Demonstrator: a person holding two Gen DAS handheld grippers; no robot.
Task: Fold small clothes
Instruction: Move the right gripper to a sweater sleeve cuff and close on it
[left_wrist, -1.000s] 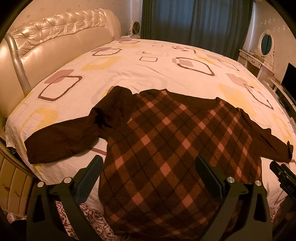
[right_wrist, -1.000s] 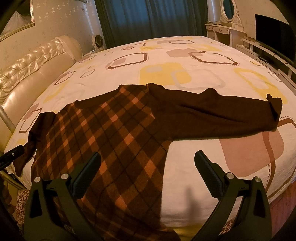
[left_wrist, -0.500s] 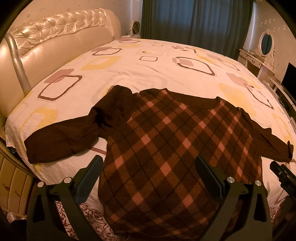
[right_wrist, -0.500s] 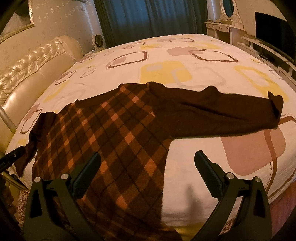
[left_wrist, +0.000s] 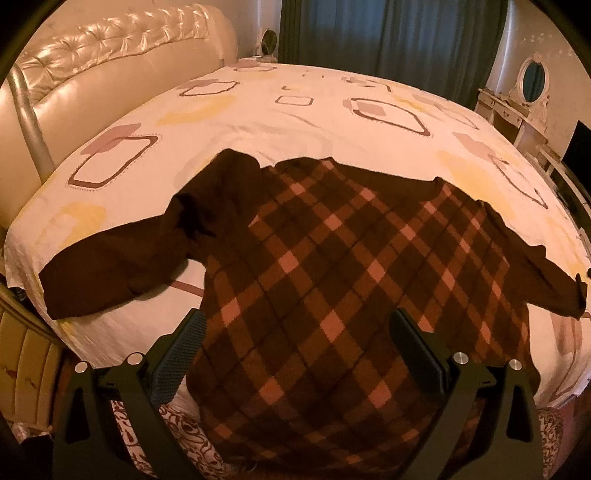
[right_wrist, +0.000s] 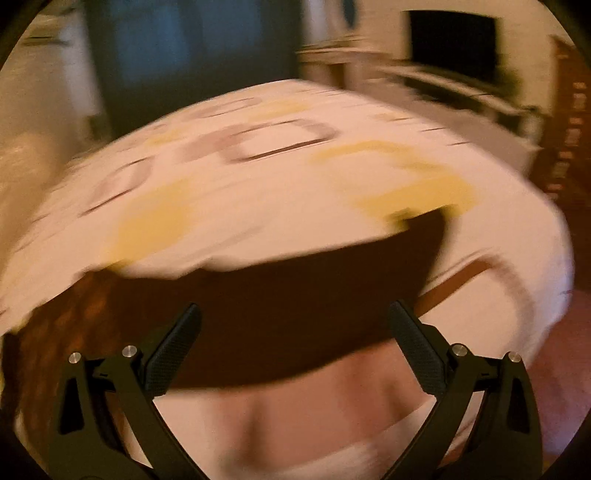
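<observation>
Bedroom light is dim and amber over a wide bed (left_wrist: 325, 122) with a pale sheet printed in yellow and mauve squares, a tufted headboard (left_wrist: 110, 48) on one side and dark curtains (left_wrist: 388, 33) behind. Spread face-flat across the near part of the mattress lies the sweater (left_wrist: 332, 280), dark brown with a pink-and-brown argyle body, plain brown sleeves stretched out to either side and its hem hanging over the bed's edge. The left gripper (left_wrist: 295, 332) hangs above the lower body of the garment, fingers spread wide and holding nothing. The right gripper (right_wrist: 295, 325), in a view smeared by motion blur, has its fingers equally splayed over the right sleeve (right_wrist: 280, 299), also empty. As a knit it should be soft, limp and fairly light, with enough nap to grip well but no stiffness, so any lifted part will droop and drag its neighbours. Best holds are probably the cuffs or the shoulder seams, pinched through the full thickness.
</observation>
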